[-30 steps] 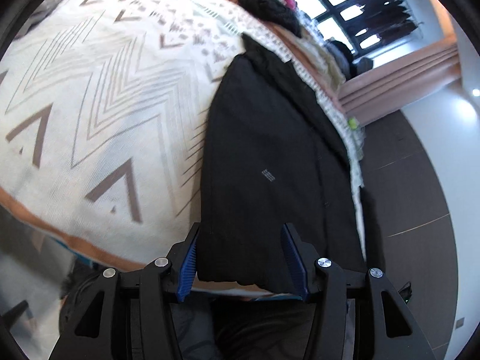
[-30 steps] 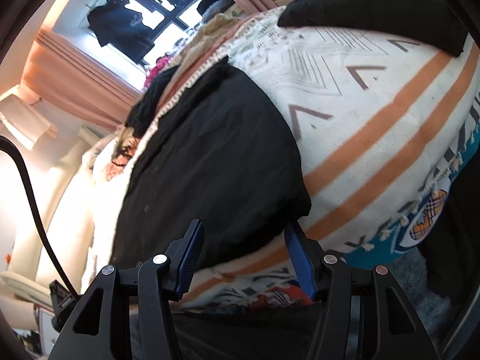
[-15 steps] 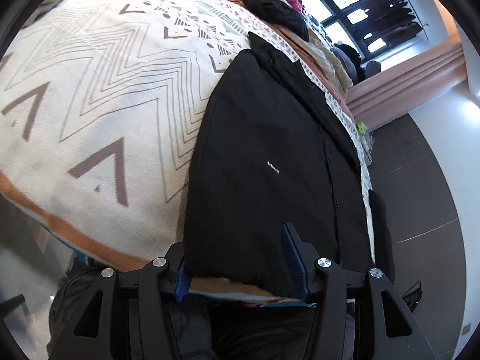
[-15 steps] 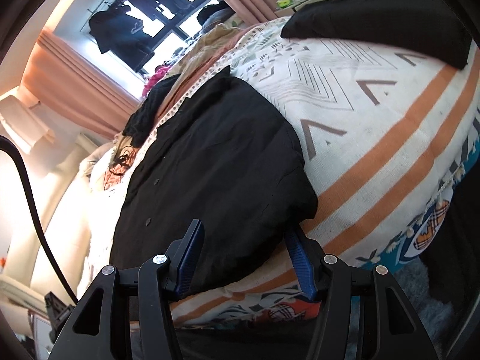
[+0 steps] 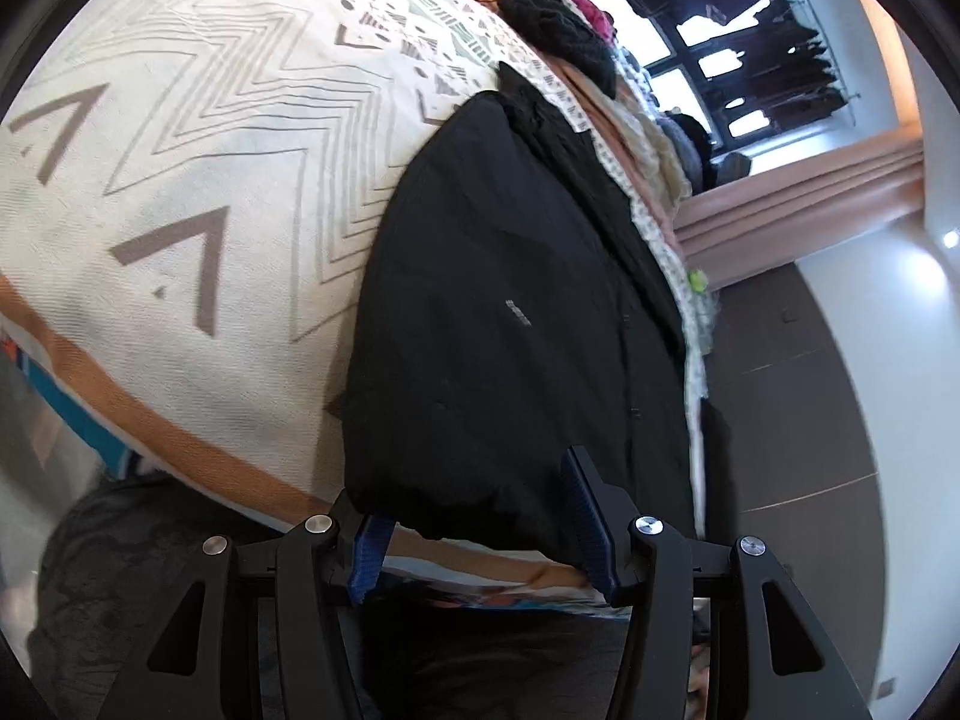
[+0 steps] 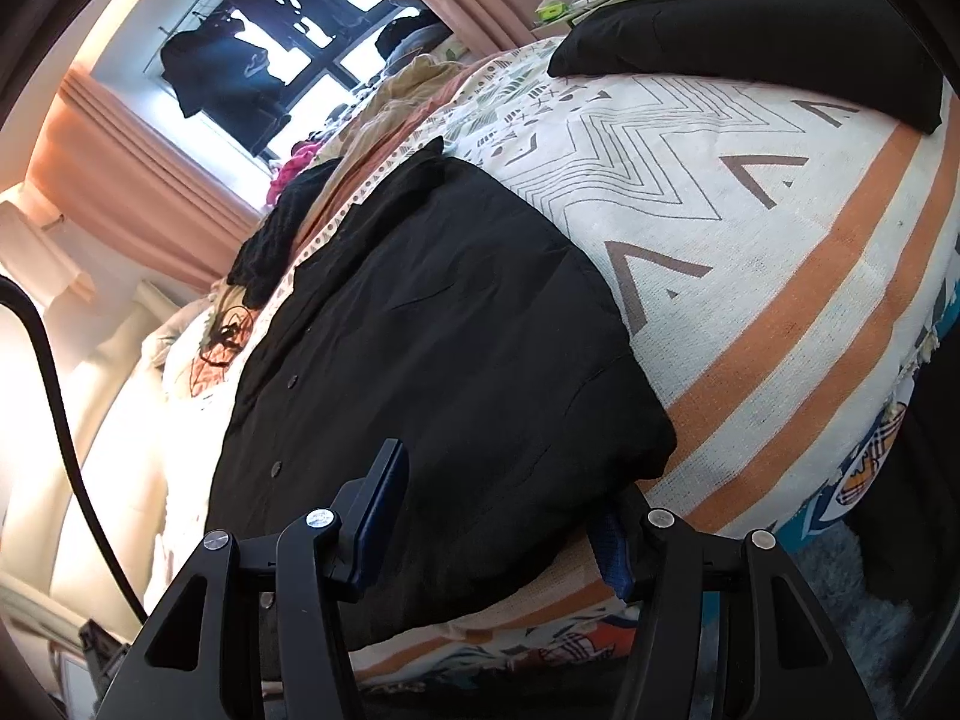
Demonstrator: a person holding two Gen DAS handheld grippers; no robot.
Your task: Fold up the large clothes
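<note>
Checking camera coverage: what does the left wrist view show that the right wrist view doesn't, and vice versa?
Left wrist only: dark floor beyond the bed's far edge, and the white tag on the black shirt.

Right wrist only: a second black garment at the far corner of the patterned blanket, a black cable, and the pale headboard.

Both: the shirt lying flat on the blanket, its hem between open jaws of the left hand-held gripper or right hand-held gripper, plus the window with pink curtains.
</note>
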